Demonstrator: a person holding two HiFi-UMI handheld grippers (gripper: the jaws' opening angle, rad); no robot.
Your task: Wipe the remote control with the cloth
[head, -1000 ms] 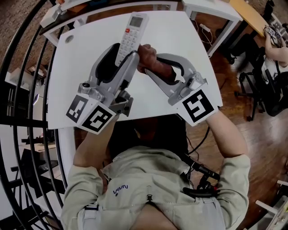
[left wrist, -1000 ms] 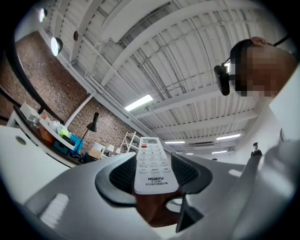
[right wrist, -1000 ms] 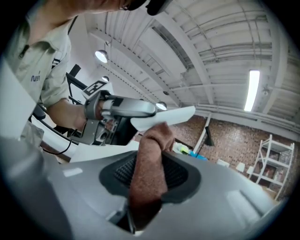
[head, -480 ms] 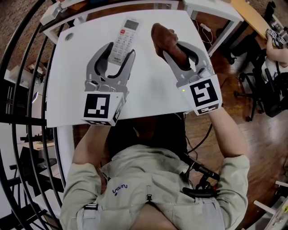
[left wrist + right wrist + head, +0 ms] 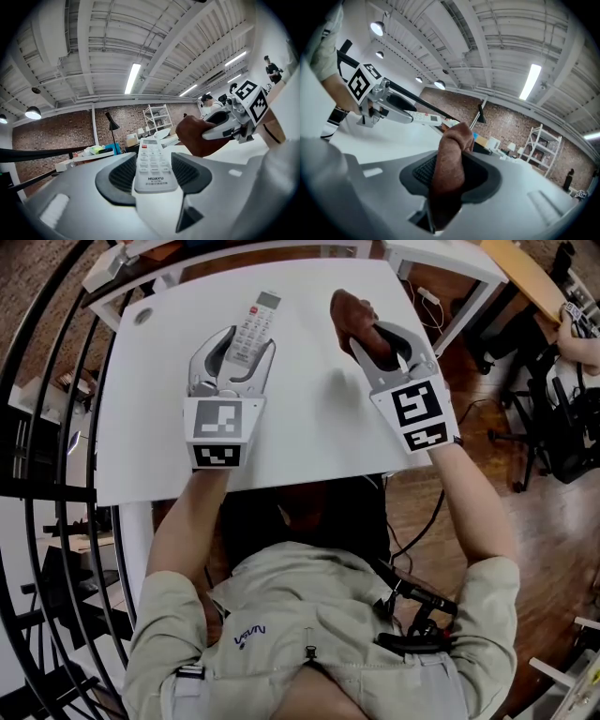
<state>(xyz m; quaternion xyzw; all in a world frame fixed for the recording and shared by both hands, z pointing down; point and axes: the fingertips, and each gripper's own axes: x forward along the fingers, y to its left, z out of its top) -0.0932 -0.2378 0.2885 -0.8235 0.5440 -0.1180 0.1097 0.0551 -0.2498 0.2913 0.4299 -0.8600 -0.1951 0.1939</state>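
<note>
At the left of the head view, the left hand-held gripper (image 5: pixel 246 345) reaches out over the white rectangular table (image 5: pixel 319 418), its marker cube nearest the person. Its jaws are clamped on the near end of a long white plastic remote control (image 5: pixel 251 329). In the left gripper view the ribbed black pads press against both long sides of the remote control (image 5: pixel 152 164), which lies face up between the tips of the left hand-held gripper (image 5: pixel 152 161). Its printed end is nearest the camera, and its red button and small grey screen point away, past the jaw tips. Whether the remote control rests on the table or hangs just above it cannot be told. A stretch of bare table separates it from the bunched brown cloth (image 5: pixel 352 317) to its right, so the two are apart. The right hand-held gripper (image 5: pixel 375 341) has its jaws closed on that cloth (image 5: pixel 450 164), which stands squeezed between the pads of the right hand-held gripper (image 5: pixel 450 173) and bulges out beyond their tips as a rounded lump.
</note>
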